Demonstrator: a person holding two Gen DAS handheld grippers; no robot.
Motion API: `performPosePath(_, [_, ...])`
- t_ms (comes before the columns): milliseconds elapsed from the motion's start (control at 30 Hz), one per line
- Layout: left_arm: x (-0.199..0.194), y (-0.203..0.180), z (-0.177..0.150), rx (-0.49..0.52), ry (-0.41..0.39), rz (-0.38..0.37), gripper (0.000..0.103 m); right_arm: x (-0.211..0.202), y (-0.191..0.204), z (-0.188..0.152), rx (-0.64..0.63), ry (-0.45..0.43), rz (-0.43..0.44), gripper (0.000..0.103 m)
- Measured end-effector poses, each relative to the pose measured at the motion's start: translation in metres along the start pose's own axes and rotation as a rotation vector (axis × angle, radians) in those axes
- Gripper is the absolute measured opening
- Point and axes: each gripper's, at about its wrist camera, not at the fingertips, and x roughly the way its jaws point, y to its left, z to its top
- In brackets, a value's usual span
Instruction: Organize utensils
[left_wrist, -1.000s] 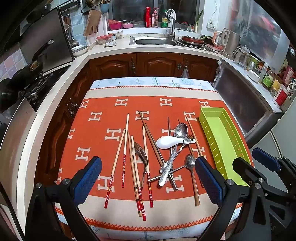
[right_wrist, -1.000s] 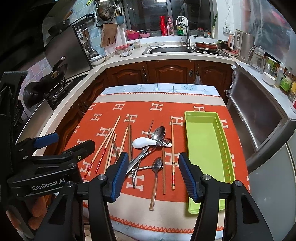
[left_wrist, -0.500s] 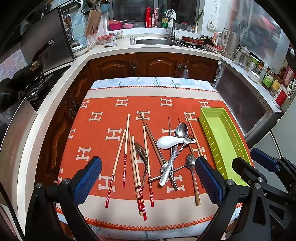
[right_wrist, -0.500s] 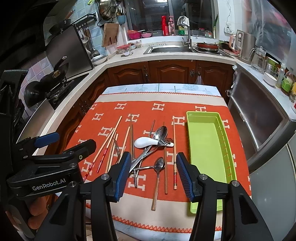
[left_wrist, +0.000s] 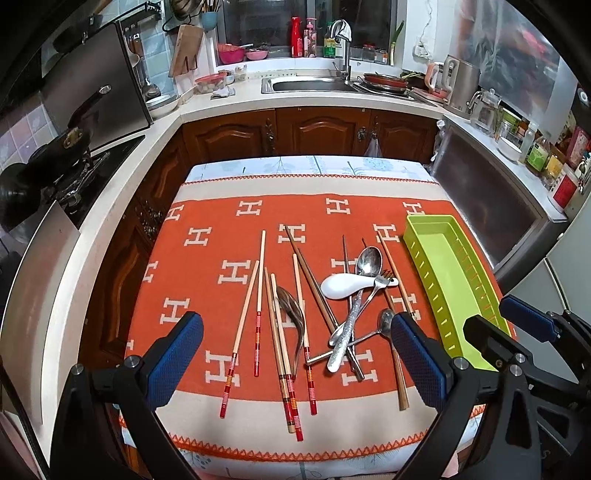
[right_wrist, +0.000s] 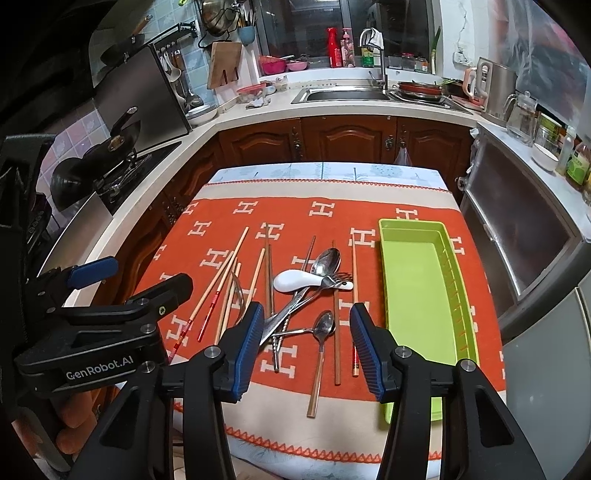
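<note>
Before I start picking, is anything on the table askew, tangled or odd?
Yes: the white ceramic spoon, silver metal spoons and fork lie crossed in a tangled heap mid-cloth, beside the empty green plastic tray. Nothing looks spilled or damaged.

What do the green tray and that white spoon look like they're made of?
Green tray: probably plastic, going by its uniform lime colour, matte sheen and moulded slotted wall. White spoon: likely glazed ceramic, being glossy, thick and rounded, though melamine can't be ruled out.

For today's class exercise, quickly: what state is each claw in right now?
Left claw: open, holding nothing.
Right claw: open, holding nothing; its jaws have just been closing.
</note>
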Motion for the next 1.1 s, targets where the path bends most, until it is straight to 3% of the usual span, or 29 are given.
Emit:
performPosePath(133, [0.001,0.013,0.007,0.002,-0.019,0.027,0.100,0.002,0.002,0.006,-0.022,0.002,0.017,0.050])
performPosePath(300, [0.009,0.039,0.014,-0.029,-0.001,0.003,0.100,0.011,0.005,0.018,-0.056,0.017,0.037,0.048])
performPosePath(500, [0.019,0.060,0.015,0.055,-0.012,0.069,0.100,0.036,0.013,0.037,-0.094,0.058,0.082,0.041])
performPosePath(733, [0.050,0.081,0.006,0.116,0.034,0.056,0.094,0.082,0.027,0.060,-0.088,0.109,0.177,0.036])
performPosePath(833, [0.074,0.084,-0.002,0.135,0.086,0.037,0.082,0.107,0.034,0.067,-0.075,0.136,0.215,0.034])
performPosePath(900, [0.096,0.087,-0.009,0.148,0.150,0.018,0.068,0.124,0.040,0.069,-0.059,0.165,0.252,0.031])
performPosePath(1100, [0.152,0.093,-0.030,0.111,0.307,-0.047,0.040,0.181,0.062,0.068,0.004,0.258,0.385,0.028])
